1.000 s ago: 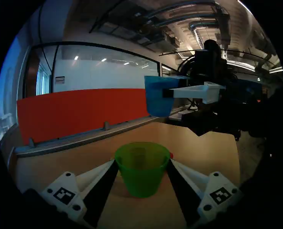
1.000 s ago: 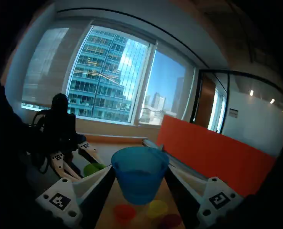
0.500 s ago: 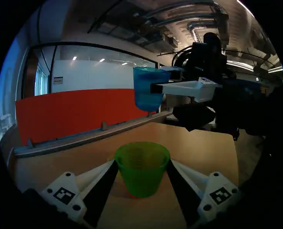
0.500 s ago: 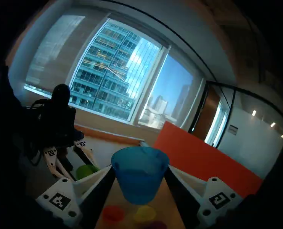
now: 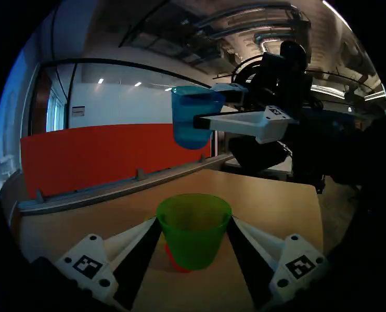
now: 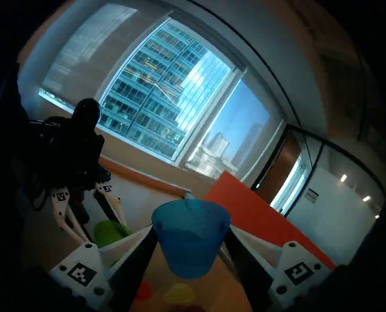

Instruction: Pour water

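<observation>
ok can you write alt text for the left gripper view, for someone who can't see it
The left gripper holds a green cup between its two fingers, over a wooden table. Farther off and higher, the right gripper holds a blue cup in the air, with an orange partition behind.

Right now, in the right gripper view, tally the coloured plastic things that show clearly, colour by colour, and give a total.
Blue translucent plastic cup: 1
Green translucent plastic cup: 1
Red round piece: 1
Yellow round piece: 1
Total: 4
</observation>
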Available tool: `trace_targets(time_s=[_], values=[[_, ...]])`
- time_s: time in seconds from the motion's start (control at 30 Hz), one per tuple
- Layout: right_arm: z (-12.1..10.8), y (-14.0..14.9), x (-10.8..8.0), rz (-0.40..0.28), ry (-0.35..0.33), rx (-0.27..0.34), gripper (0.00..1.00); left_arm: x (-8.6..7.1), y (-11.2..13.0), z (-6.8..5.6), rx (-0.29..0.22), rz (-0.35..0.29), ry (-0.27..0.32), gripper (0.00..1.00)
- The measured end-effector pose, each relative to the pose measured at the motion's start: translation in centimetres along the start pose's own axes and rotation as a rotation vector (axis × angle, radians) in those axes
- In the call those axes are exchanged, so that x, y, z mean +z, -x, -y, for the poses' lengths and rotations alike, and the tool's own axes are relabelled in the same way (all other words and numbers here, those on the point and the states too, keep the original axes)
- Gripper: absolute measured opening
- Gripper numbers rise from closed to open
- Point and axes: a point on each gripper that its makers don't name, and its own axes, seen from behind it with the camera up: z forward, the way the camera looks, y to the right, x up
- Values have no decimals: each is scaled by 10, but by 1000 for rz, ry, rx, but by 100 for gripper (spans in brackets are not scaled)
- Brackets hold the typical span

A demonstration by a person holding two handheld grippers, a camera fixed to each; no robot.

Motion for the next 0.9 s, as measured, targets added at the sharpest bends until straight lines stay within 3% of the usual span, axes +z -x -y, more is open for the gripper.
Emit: trace_targets(time_s=[0.9], values=[[-17,-5,11,36,33,-278,89,2,-6,-9,7,-9,19,86]])
